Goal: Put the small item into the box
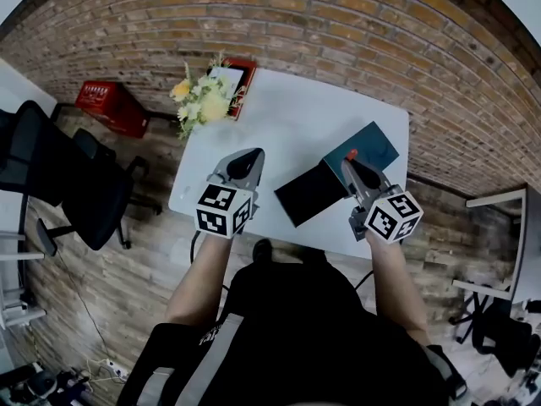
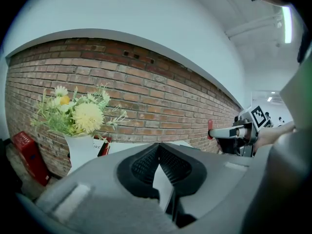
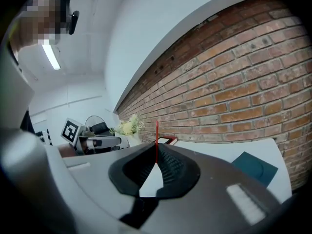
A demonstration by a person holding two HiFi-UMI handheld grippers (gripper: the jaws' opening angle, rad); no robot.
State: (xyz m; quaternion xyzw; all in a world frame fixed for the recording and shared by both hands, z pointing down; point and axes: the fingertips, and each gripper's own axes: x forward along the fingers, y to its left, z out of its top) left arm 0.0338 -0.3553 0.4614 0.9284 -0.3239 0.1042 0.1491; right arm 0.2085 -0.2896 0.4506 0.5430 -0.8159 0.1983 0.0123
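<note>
Red brick wall and brick-patterned floor are seen around a white rectangular desk (image 1: 279,117), with a white vase of yellow flowers (image 1: 203,100) at its far left corner. A thin red small item (image 3: 156,139) is pinched in the closed jaw tips of the right gripper (image 1: 352,163), just above the flat teal-and-black box (image 1: 369,145) by the desk's right edge. The left gripper (image 1: 252,157) is held closed and empty. Carrying is judged nearly done; lowering into the box and a release are called for.
</note>
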